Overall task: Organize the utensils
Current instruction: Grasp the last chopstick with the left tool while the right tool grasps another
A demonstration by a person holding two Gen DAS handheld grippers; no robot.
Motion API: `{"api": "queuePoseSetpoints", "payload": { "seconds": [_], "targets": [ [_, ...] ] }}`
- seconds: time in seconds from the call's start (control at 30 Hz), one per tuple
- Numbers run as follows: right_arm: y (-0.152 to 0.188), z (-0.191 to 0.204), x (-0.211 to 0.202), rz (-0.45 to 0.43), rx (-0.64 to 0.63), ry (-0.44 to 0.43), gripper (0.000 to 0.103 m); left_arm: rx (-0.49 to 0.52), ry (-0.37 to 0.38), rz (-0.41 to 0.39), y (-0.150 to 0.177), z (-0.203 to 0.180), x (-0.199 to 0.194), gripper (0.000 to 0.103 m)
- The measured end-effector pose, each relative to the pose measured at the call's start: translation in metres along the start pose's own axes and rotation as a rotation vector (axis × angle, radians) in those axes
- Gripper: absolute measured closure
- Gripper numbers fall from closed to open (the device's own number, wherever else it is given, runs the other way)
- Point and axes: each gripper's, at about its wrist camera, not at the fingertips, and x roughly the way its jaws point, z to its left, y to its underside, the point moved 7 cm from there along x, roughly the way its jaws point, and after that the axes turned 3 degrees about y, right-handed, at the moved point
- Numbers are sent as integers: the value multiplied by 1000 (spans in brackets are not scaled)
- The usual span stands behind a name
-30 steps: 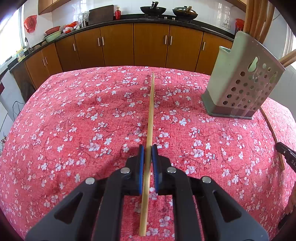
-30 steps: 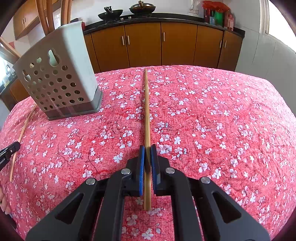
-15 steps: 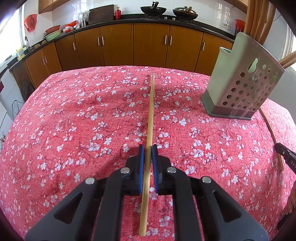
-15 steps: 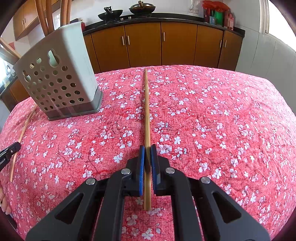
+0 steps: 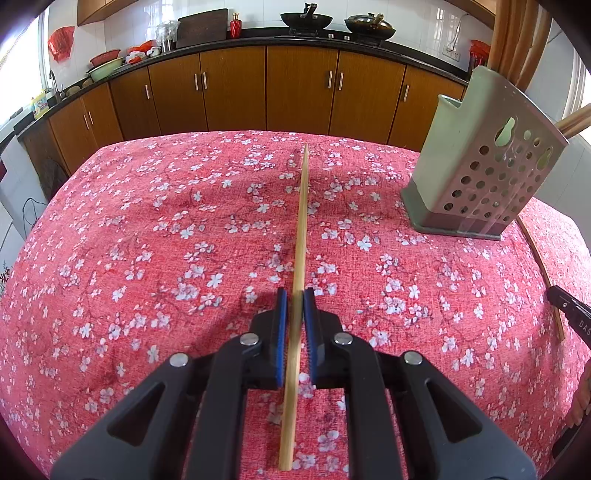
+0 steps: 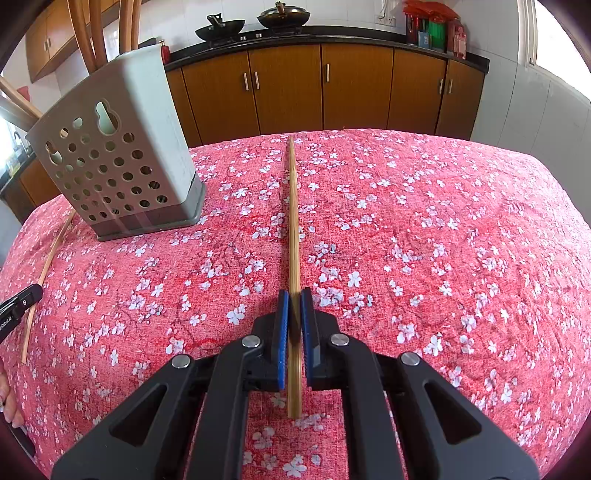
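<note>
Tongs both nearly closed: left gripper (image 5: 294, 306) pinches chopstick (image 5: 301, 229), right gripper (image 6: 294, 306) pinches second chopstick (image 6: 293, 221). No motion over last second. Utensil holder (image 5: 476, 177) far, between them; insertion pending.

brown cabinets (image 5: 303, 88), white tiled wall (image 5: 258, 18)

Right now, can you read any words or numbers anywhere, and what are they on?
"DAS": white letters on the black right gripper at the edge of the left wrist view; the rest is cut off.
White print on the left gripper in the right wrist view: too blurred to read.
Labels on the counter bottles: too small to read.
Utensil holder and tablecloth: no text.
</note>
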Motion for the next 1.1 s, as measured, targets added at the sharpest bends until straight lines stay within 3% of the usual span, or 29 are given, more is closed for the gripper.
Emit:
{"api": "queuePoseSetpoints", "payload": {
  "seconds": [0.67, 1.1],
  "targets": [
    [0, 1, 0, 0, 4, -3, 95, -15, 10, 3, -1, 1, 0, 90],
    [13, 9, -16, -12, -12, 10, 95, 29, 0, 7, 16, -7, -15, 87]
  ]
}}
